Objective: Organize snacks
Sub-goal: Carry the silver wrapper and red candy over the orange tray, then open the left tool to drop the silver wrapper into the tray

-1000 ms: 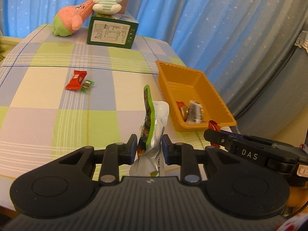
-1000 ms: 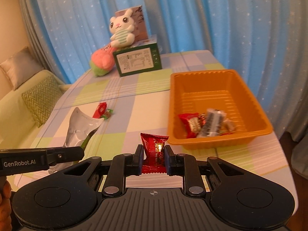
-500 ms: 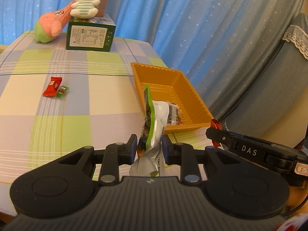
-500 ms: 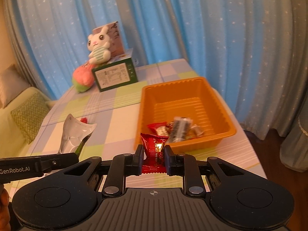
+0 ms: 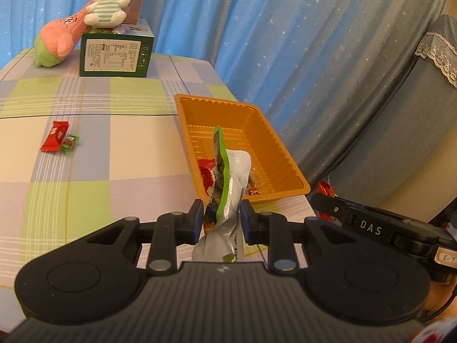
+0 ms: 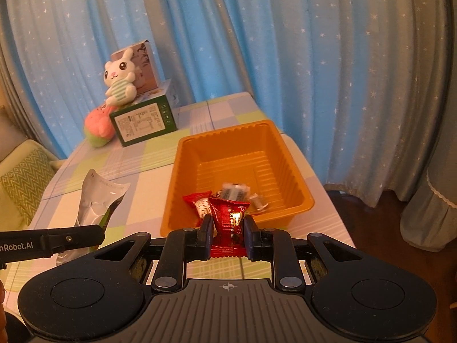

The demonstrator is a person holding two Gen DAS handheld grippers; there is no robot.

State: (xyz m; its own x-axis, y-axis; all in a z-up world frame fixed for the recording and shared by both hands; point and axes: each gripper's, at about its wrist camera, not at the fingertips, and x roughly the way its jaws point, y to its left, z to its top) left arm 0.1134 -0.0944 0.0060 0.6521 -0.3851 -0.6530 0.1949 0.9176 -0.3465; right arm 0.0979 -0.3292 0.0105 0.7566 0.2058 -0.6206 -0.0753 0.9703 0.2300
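While both units are held level at the near end of the orange tray [image 6: 297,200], a green-and-silver pouch [image 5: 228,197] is clamped upright in the left gripper [image 5: 222,219], and a red snack packet [image 6: 228,223] is pinched in the right gripper [image 6: 228,235].

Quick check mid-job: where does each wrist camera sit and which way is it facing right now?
Left wrist: sits behind the left tongs, which are shut on a silver pouch; faces the orange tray across the table; right tongs' arm shows at right.
Right wrist: sits behind the right tongs, which are shut on a red packet; faces the tray and curtains; left tongs' arm shows at left.
Shared: tray, pouch, green box, plush rabbit.
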